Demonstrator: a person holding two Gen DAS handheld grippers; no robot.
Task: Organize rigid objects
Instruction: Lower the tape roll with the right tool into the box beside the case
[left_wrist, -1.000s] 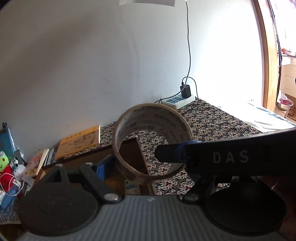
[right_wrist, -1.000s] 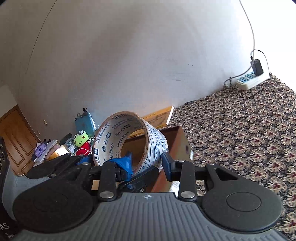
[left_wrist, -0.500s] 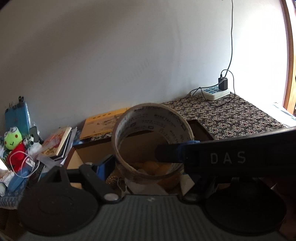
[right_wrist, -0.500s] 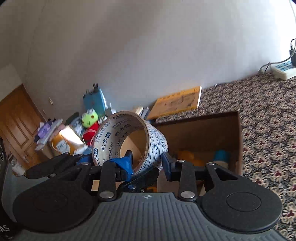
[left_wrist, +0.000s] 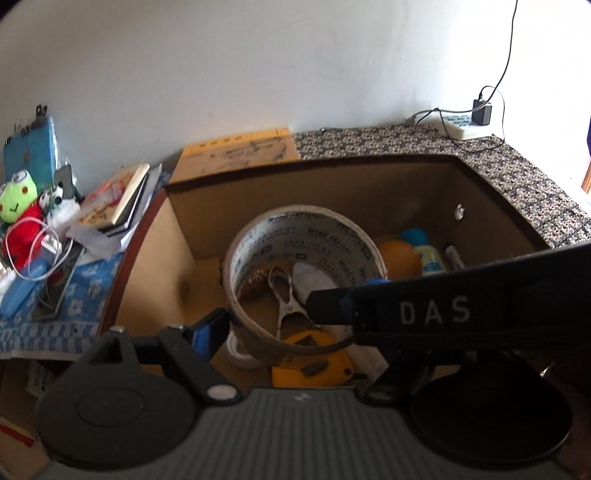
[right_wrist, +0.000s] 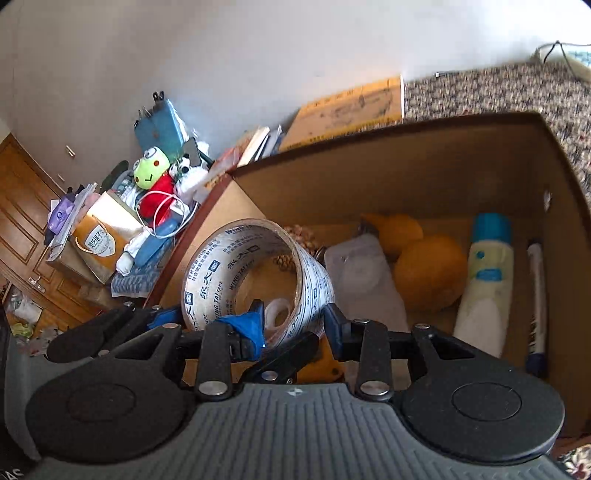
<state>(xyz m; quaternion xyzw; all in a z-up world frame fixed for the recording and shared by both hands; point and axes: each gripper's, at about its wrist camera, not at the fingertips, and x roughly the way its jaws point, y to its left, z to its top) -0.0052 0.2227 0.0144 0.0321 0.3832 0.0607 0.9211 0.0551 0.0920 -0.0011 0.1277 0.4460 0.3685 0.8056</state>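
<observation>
A wide roll of printed packing tape (left_wrist: 303, 277) (right_wrist: 255, 284) hangs over the open cardboard box (left_wrist: 369, 184) (right_wrist: 443, 158). Both grippers hold it. My left gripper (left_wrist: 295, 325) is shut across the roll from outside. My right gripper (right_wrist: 295, 321) is shut on the roll's wall, one finger inside the ring; its finger reaches into the left wrist view (left_wrist: 332, 306). In the box lie oranges (right_wrist: 428, 277), a white bottle with a blue cap (right_wrist: 484, 280), a marker (right_wrist: 535, 295), a pine cone (left_wrist: 255, 284), a metal clip (left_wrist: 284, 299), a yellow tape measure (left_wrist: 310, 365), a small tape roll (right_wrist: 277, 314).
Left of the box is clutter: a frog plush (right_wrist: 151, 173), books (left_wrist: 118, 203), cables, a blue case (left_wrist: 22, 291), a gold bag (right_wrist: 99, 236). A yellow booklet (left_wrist: 236, 151) lies behind the box. A power strip (left_wrist: 461, 123) sits on the patterned cloth (left_wrist: 517, 173). A wooden door (right_wrist: 22, 229) stands at left.
Both grippers have carried the tape roll leftward and tilted down over the box. The box's inside and its contents have come into view beneath the roll.
</observation>
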